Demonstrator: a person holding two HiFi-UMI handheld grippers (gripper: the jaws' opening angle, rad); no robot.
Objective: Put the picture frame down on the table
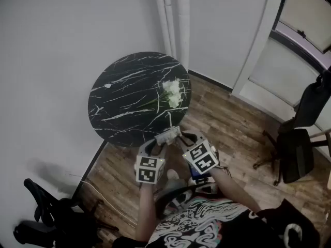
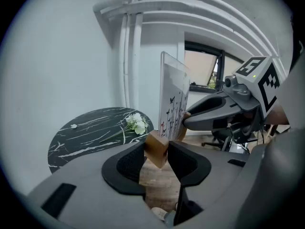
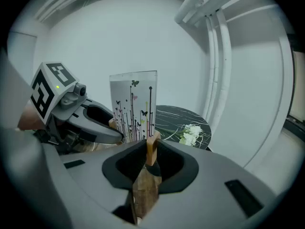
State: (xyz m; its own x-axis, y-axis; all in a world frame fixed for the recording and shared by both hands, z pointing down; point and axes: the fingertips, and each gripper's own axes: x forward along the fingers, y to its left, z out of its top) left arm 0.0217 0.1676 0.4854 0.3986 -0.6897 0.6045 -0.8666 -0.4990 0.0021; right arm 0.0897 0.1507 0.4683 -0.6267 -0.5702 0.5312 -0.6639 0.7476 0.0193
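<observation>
Room: white walls, wood floor (image 1: 232, 133), round black marbled table (image 1: 119, 112) in the corner below the wall pipes (image 1: 173, 14).
Table top: white flowers (image 1: 173, 93) lay near its right edge.
Picture frame (image 1: 168, 135): not down yet. We saw it held upright in the air at the table's near rim, between both tools.
Left gripper (image 1: 158, 144): its own view showed the jaws pinching a wooden block at the frame's foot.
Right gripper (image 1: 182, 139): its own view showed the jaws pressed onto a thin wooden piece at the frame's foot.
Head view: the frame was just a small pale strip and we couldn't read either grip there. It did show an office chair (image 1: 297, 154) at right.
Left gripper view: frame seen nearly edge-on, with a window (image 2: 205, 73) behind it.
Right gripper view: frame seen face-on, showing us printed black stems and butterflies.
</observation>
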